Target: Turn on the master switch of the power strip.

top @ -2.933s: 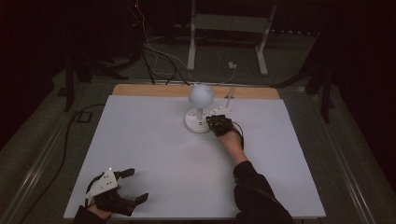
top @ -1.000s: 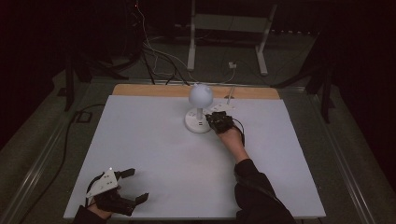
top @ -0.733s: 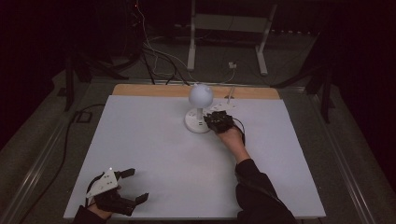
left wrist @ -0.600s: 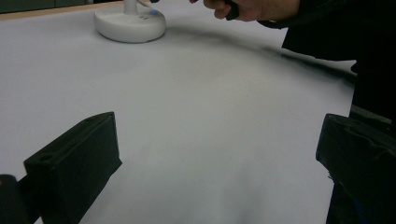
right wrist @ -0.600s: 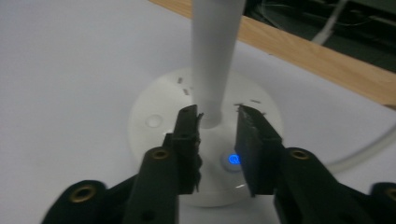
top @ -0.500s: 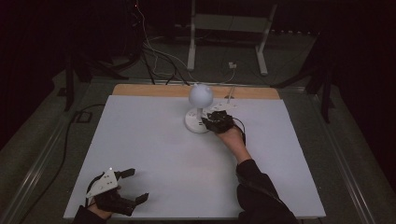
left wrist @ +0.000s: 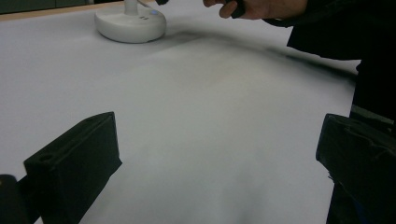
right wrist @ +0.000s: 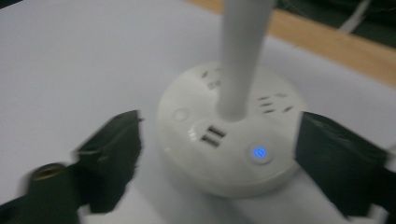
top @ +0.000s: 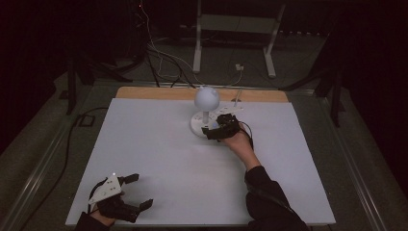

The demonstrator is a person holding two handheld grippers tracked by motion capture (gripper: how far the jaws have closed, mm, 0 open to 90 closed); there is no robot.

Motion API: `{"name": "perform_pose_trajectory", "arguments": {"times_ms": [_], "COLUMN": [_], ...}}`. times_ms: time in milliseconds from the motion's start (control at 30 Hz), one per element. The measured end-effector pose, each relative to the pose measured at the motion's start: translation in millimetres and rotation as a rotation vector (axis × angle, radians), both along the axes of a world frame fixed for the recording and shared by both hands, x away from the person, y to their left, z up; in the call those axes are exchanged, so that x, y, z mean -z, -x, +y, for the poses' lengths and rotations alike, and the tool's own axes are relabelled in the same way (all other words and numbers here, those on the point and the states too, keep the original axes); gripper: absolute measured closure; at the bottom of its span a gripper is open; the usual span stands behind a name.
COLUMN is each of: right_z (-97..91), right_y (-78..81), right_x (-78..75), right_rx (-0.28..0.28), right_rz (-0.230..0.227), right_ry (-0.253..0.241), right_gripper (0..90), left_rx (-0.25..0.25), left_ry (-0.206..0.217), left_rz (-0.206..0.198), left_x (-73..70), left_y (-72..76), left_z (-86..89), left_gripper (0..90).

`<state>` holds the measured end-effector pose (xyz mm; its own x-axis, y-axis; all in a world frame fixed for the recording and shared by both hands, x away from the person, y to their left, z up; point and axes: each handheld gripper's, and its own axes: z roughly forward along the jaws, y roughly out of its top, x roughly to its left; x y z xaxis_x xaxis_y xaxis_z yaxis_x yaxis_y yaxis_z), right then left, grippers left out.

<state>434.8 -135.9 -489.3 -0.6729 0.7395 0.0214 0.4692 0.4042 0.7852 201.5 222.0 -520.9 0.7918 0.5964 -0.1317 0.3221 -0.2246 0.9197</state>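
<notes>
Right tongs at the lamp base

Your right tongs [right wrist: 219, 154] have just been opening, jaws apart, straddling the lamp [top: 206, 115] at the table's [top: 144, 144] twelve o'clock; left tongs [top: 137, 192] idle, apart. It looks stiff, smooth, top-heavy: grip the base.

The high view is dim, and darkness swallows the room beyond the pale table [top: 159, 159]. From the left gripper [left wrist: 219, 172], a soft shadow lies under the far sleeve, and its own jaws are blurred. Around the right gripper [right wrist: 219, 158], motion blur smears the jaws; between them, a button [right wrist: 259, 152] on the lamp base [right wrist: 229, 144] glows blue.
</notes>
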Motion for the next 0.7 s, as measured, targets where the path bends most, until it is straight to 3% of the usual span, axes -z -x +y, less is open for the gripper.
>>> {"name": "perform_pose_trajectory", "arguments": {"times_ms": [33, 167, 700], "right_z": [0.7, 0.8, -5.8], "right_y": [0.8, 3.0, 16.2], "right_x": [0.6, -0.2, -12.0], "right_rx": [-0.013, -0.011, -0.056], "right_rz": [0.008, 0.007, 0.012], "right_ry": [0.002, -0.005, -0.02], "right_gripper": [4.2, 0.0, 0.0], "left_rx": [0.001, 0.002, 0.003], "left_ry": [-0.002, -0.001, -0.002], "left_rz": [0.0, -0.002, -0.003], "left_x": [0.0, -0.2, -0.4], "left_y": [0.0, 0.2, 1.1], "left_z": [-0.1, -0.2, -0.7], "left_gripper": [0.1, 0.1, 0.1]}}
